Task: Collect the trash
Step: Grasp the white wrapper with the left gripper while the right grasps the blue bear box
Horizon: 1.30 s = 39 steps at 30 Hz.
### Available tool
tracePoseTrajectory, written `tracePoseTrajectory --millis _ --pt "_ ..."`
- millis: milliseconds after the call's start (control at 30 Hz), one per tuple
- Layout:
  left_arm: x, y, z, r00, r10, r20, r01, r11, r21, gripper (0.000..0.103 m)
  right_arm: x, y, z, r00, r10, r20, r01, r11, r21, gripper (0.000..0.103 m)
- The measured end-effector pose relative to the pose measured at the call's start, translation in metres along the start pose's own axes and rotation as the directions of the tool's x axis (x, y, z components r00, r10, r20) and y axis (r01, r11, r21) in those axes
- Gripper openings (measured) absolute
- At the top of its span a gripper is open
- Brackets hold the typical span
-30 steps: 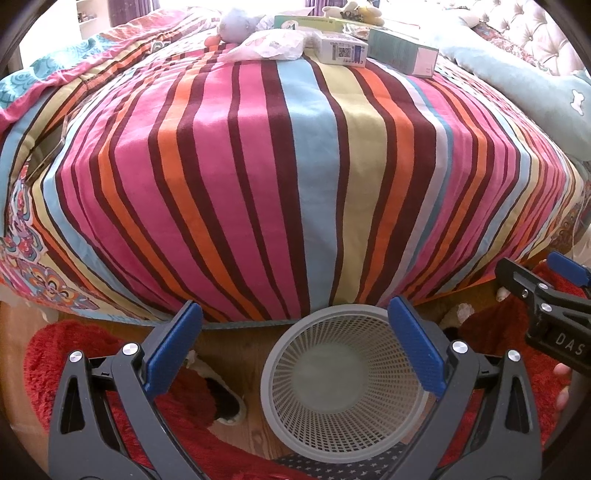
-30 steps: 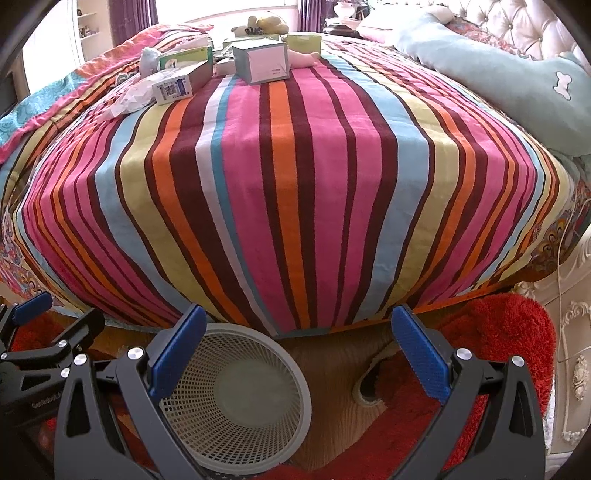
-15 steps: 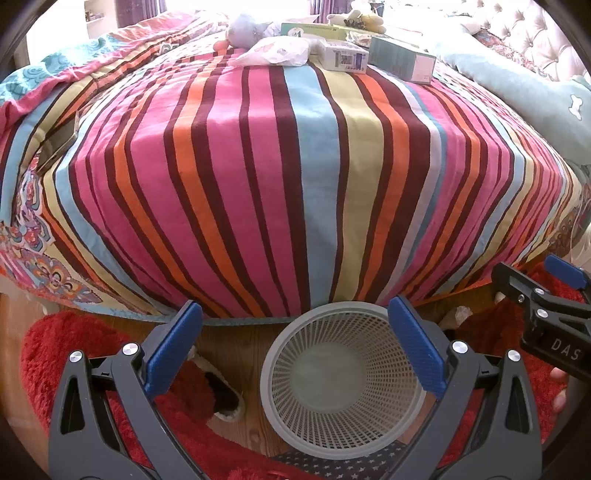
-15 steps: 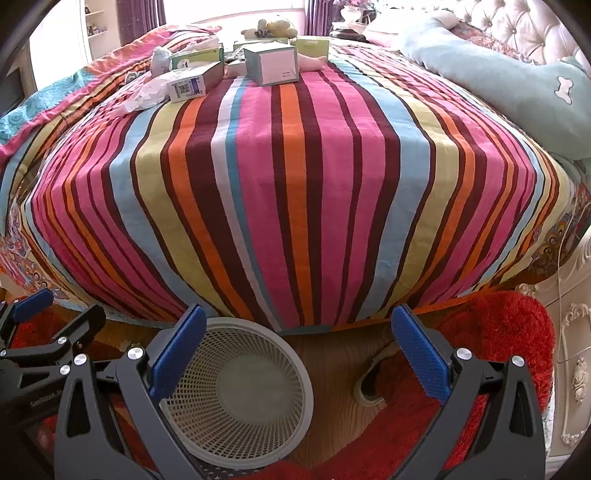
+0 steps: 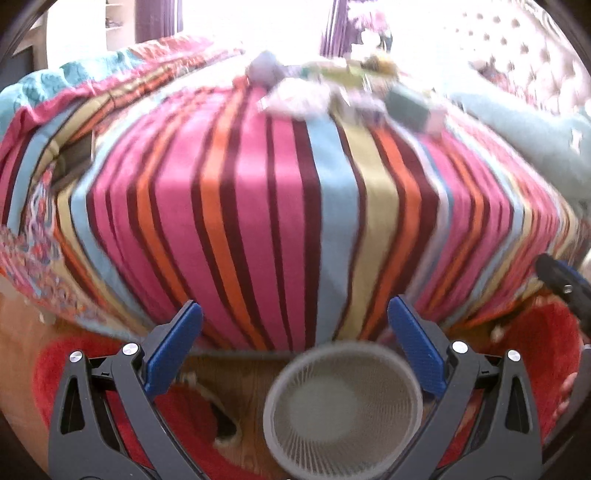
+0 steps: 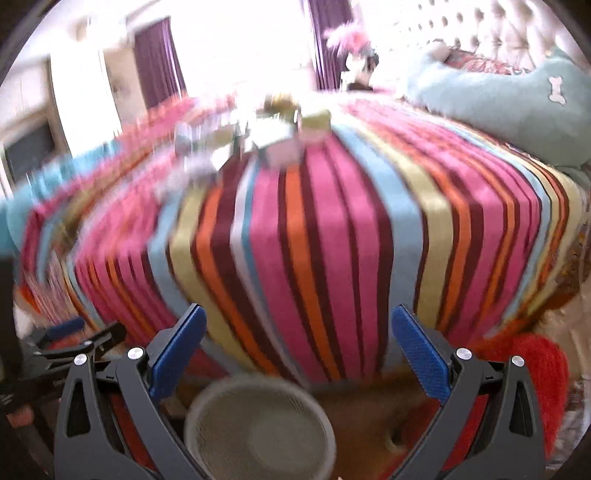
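Observation:
A white mesh waste basket (image 5: 343,410) (image 6: 258,428) stands on the wooden floor at the foot of a striped bed (image 5: 288,192) (image 6: 332,229). Far back on the bed lies the trash: a crumpled white bag (image 5: 299,101), a teal box (image 5: 410,107) and other boxes (image 6: 284,144), all blurred. My left gripper (image 5: 295,339) is open and holds nothing, hanging above the basket's near side. My right gripper (image 6: 299,339) is also open and holds nothing; the basket sits below between its fingers. The right gripper's tip (image 5: 565,288) shows at the left wrist view's right edge.
A red shaggy rug (image 5: 532,350) (image 6: 535,362) covers the floor on both sides of the basket, with a slipper (image 5: 218,417) on it. A pale blue pillow (image 6: 517,107) and a tufted headboard (image 6: 491,33) lie at the right. Purple curtains (image 6: 155,62) hang behind.
Both views have tilted up and blurred with motion. The bed top and its trash sit lower in the frames, and the basket has slid down toward the bottom edge.

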<state>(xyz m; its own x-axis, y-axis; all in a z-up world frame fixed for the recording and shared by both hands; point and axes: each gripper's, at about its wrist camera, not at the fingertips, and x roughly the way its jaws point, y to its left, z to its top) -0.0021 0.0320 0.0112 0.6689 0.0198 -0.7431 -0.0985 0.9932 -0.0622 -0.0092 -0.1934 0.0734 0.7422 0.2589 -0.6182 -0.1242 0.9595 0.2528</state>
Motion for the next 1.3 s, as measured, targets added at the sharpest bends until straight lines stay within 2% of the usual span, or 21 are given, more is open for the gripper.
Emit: tracePoseTrajectory --millis 100,200,267,400,533,667,800,867,1000,1067,1100,1133,1167,1200,1300 --pt "0.009 0.008 0.046 0.996 0.001 0.086 -0.002 1.000 0.008 0.097 0.018 -0.011 0.040 0.998 0.061 -0.016 -0.061 0.998 0.002 0.097" --pt "0.029 0.009 0.101 0.988 0.020 0.154 -0.025 0.999 0.030 0.097 0.036 -0.003 0.075 0.998 0.047 0.036 -0.044 0.997 -0.065 0.097" --pt "0.049 0.007 0.132 0.989 0.009 0.149 -0.015 0.999 0.039 0.097 0.055 0.010 0.100 0.996 0.066 0.063 -0.058 0.992 -0.114 0.097" --pt "0.084 0.005 0.167 0.994 -0.009 0.106 0.003 0.998 0.056 0.097 0.103 0.024 0.129 0.994 0.111 -0.005 -0.111 0.980 -0.168 0.097" --pt "0.115 0.005 0.180 0.998 -0.020 0.053 0.016 0.998 0.068 0.097 0.135 0.030 0.143 0.987 0.148 -0.069 -0.159 0.968 -0.196 0.097" --pt "0.131 0.007 0.185 0.999 -0.026 0.035 0.023 0.996 0.087 0.097 0.152 0.029 0.147 0.985 0.134 -0.109 -0.155 0.964 -0.218 0.097" --pt "0.143 -0.001 0.191 0.998 -0.065 0.009 0.064 0.992 0.108 0.097 0.166 0.028 0.149 0.982 0.129 -0.140 -0.159 0.961 -0.228 0.096" --pt "0.151 -0.009 0.196 0.999 -0.054 0.000 0.053 0.988 0.145 0.097 0.171 0.027 0.150 0.980 0.131 -0.152 -0.163 0.961 -0.222 0.095" --pt "0.162 -0.016 0.205 1.000 -0.026 -0.003 0.026 0.986 0.164 0.097 0.175 0.029 0.153 0.978 0.136 -0.160 -0.169 0.961 -0.221 0.081" --pt "0.166 -0.016 0.208 1.000 -0.024 0.003 0.023 0.986 0.168 0.097 0.180 0.030 0.154 0.977 0.124 -0.170 -0.162 0.960 -0.227 0.067" --pt "0.168 -0.015 0.209 0.999 -0.038 0.002 0.037 0.986 0.161 0.095 0.185 0.029 0.153 0.975 0.127 -0.184 -0.167 0.961 -0.219 0.063" --pt "0.168 -0.014 0.209 0.998 -0.057 0.002 0.056 0.986 0.156 0.071 0.188 0.029 0.154 0.974 0.125 -0.189 -0.164 0.963 -0.214 0.048" --pt "0.166 -0.011 0.208 0.994 -0.110 0.002 0.108 0.984 0.138 0.054 0.190 0.028 0.154 0.974 0.125 -0.190 -0.164 0.964 -0.210 0.048" --pt "0.165 -0.009 0.208 0.994 -0.110 0.007 0.108 0.986 0.127 0.045 0.189 0.026 0.153 0.973 0.134 -0.186 -0.171 0.965 -0.197 0.048" --pt "0.154 -0.001 0.201 0.990 -0.139 0.025 0.135 0.984 0.114 0.040 0.176 0.022 0.149 0.974 0.158 -0.164 -0.188 0.965 -0.185 0.048"
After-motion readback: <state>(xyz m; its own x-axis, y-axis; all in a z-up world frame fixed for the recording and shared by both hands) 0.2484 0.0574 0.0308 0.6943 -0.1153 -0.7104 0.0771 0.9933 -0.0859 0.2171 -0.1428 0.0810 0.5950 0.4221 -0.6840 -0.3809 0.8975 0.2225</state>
